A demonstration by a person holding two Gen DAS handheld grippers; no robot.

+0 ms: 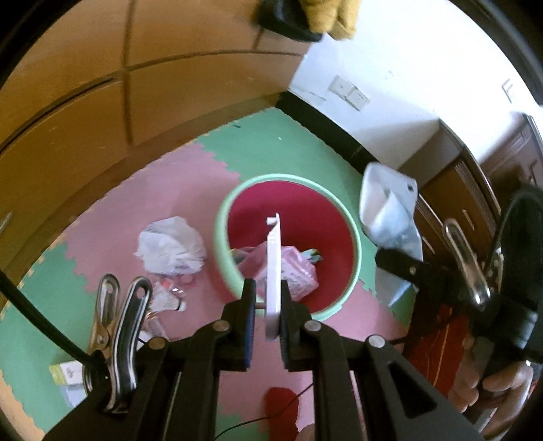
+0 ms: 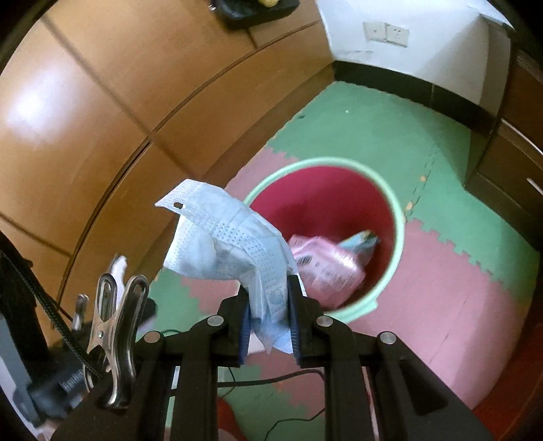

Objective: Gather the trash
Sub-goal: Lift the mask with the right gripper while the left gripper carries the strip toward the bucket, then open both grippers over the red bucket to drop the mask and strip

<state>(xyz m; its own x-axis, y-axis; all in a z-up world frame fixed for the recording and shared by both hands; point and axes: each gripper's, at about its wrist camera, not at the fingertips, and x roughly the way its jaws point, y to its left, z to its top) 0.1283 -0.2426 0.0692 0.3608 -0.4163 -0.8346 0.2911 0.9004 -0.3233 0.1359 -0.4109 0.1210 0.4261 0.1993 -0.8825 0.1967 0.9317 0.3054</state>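
Trash gripped above bin [image 1: 224, 234] — left gripper [image 1: 268, 298] pinches white card [image 1: 274, 271], right gripper [image 2: 269, 305] wrapper [image 2: 230, 244].

We cannot read the print on the pink packet [image 2: 325, 268] inside the bin [image 2: 399, 217]; motion blurs it, and the bin's near rim hides its lower end. Beside it, the blue wrapper [image 2: 361, 242] is too smeared to identify. Left of the bin, small clear scraps [image 1: 171, 288] stay indistinct. Far above the bin, a dark object [image 1: 288, 20] and yellow cloth [image 1: 336, 17] are cut off by the picture's edge.
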